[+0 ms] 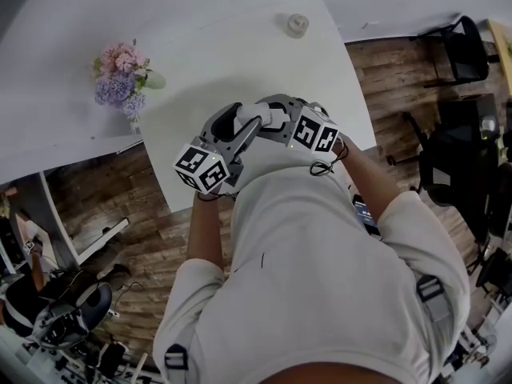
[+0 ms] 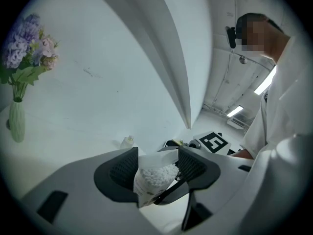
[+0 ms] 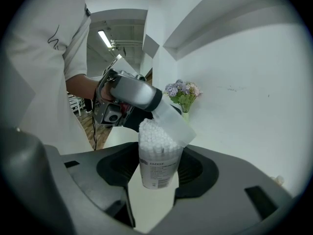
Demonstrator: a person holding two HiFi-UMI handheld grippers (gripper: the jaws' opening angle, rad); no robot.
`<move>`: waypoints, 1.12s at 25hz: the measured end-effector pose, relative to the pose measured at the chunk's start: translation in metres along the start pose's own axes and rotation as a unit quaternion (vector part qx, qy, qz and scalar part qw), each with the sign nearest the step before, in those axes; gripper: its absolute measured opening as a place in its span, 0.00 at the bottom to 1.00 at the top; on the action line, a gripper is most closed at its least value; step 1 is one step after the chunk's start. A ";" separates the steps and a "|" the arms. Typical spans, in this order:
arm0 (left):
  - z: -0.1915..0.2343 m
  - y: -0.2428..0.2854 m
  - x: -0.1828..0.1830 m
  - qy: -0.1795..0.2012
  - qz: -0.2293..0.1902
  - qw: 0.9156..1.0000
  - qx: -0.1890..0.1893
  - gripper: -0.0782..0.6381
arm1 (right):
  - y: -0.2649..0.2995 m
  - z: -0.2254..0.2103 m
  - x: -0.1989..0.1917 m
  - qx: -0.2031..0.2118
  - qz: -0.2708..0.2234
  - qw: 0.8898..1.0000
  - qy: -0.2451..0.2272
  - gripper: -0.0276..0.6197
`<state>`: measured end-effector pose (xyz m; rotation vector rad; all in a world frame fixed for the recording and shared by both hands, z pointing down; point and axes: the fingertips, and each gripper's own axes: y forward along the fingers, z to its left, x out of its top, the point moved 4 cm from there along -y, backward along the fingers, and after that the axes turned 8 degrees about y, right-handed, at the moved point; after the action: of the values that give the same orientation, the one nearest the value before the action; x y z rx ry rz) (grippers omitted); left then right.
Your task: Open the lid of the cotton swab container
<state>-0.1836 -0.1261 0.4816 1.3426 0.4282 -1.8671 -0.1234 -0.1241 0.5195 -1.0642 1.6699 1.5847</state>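
Fingers [image 3: 193,170], ribbed and black, pinch clear round container [image 3: 157,169] and lid [image 3: 173,122].

Open tabletop [image 1: 240,54] ahead, flowers [image 1: 118,78] left, jar [image 1: 297,25] far

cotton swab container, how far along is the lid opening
Done: the lid is tilted up off the rim, leaving the swabs exposed. In hand: the right gripper holds the cotton swab container, and the left gripper pinches the lid. Left: whether the lid is fully detached is unclear; it likely needs pulling away.
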 end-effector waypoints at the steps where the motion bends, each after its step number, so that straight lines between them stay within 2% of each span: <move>1: -0.001 0.000 0.002 -0.002 -0.001 1.000 -0.002 0.48 | -0.001 0.000 0.001 -0.003 -0.003 1.000 -0.007 0.38; 6: 0.002 0.000 0.012 -0.001 -0.003 1.000 0.006 0.49 | -0.004 0.002 0.001 -0.019 0.005 0.999 -0.031 0.38; 12: 0.011 0.004 0.015 -0.002 -0.003 1.000 0.026 0.46 | -0.003 0.014 -0.010 -0.012 0.018 0.999 -0.039 0.38; 16: 0.018 0.009 0.014 -0.031 -0.007 0.999 0.017 0.45 | -0.004 0.019 -0.010 -0.011 0.017 0.999 -0.036 0.38; 18: 0.023 0.012 0.012 -0.047 -0.005 0.999 0.010 0.45 | -0.005 0.018 -0.011 -0.014 0.016 0.999 -0.031 0.37; 22: 0.027 0.014 0.009 -0.039 0.002 0.999 0.028 0.44 | -0.010 0.015 -0.019 -0.032 0.017 0.999 -0.015 0.35; 28: 0.033 0.003 0.011 -0.039 -0.017 0.997 0.059 0.44 | -0.022 -0.004 -0.027 -0.069 -0.010 0.996 0.059 0.35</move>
<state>-0.2041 -0.1543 0.4845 1.3416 0.3061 -1.9916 -0.0901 -0.1233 0.5320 -1.2623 1.6387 1.6730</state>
